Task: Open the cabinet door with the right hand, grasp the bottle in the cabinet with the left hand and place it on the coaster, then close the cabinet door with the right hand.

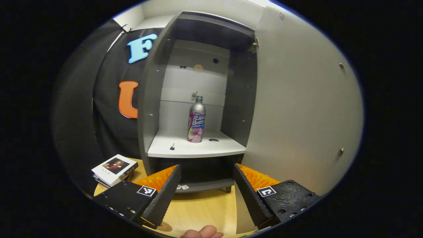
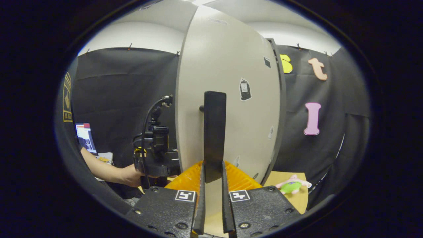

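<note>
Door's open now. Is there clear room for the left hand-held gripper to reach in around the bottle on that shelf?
Yes. The shelf is bare left of the bottle up to the cabinet's side wall, apart from a small dark mark, and bare in front. Tighter on the right: a small dark hole, then the inner wall. The left hand-held gripper is open.

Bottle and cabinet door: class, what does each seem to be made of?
Bottle: probably aluminium, a dull silver sheen above a printed wrap. Cabinet door: likely laminated board, a smooth matt pale face with small metal fittings.
</note>
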`<move>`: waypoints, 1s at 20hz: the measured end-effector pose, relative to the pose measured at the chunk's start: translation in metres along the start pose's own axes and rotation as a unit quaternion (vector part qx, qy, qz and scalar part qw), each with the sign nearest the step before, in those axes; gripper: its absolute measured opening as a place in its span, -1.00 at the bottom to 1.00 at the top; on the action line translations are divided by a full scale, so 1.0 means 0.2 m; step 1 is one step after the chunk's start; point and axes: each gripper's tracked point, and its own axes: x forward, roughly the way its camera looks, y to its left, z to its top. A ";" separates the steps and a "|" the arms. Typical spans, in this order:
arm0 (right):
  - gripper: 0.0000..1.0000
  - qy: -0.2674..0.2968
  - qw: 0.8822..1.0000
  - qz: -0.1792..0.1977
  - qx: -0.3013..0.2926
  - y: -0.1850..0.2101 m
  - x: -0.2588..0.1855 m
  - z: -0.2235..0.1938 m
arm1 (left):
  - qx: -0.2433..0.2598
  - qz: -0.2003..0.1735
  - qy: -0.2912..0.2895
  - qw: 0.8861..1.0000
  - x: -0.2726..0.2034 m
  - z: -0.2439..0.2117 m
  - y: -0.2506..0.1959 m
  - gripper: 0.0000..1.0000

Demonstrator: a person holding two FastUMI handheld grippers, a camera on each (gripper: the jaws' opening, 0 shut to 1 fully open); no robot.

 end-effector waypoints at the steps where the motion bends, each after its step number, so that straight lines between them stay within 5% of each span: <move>1: -0.52 0.007 1.000 -0.016 -0.001 -0.03 -0.01 -0.02 | 0.003 -0.007 0.000 1.000 0.03 0.00 -0.04 0.91; 10: -0.53 -0.003 0.982 -0.185 0.047 -0.36 -0.29 -0.12 | 0.022 -0.045 -0.001 0.999 0.24 0.03 -0.26 0.91; 13: -0.80 -0.022 0.972 -0.227 0.057 -0.45 -0.38 -0.12 | 0.028 -0.048 -0.001 0.998 0.28 0.04 -0.31 0.91; 16: -0.22 -0.032 0.971 -0.226 0.072 -0.44 -0.40 -0.12 | 0.032 -0.043 -0.005 0.999 0.33 0.05 -0.33 0.91; 18: 0.48 -0.038 0.968 -0.237 0.071 -0.45 -0.45 -0.13 | 0.033 -0.033 -0.010 0.999 0.36 0.07 -0.30 0.91; 20: 0.57 -0.046 0.960 -0.264 0.075 -0.51 -0.51 -0.13 | 0.034 -0.015 -0.022 0.999 0.38 0.11 -0.24 0.91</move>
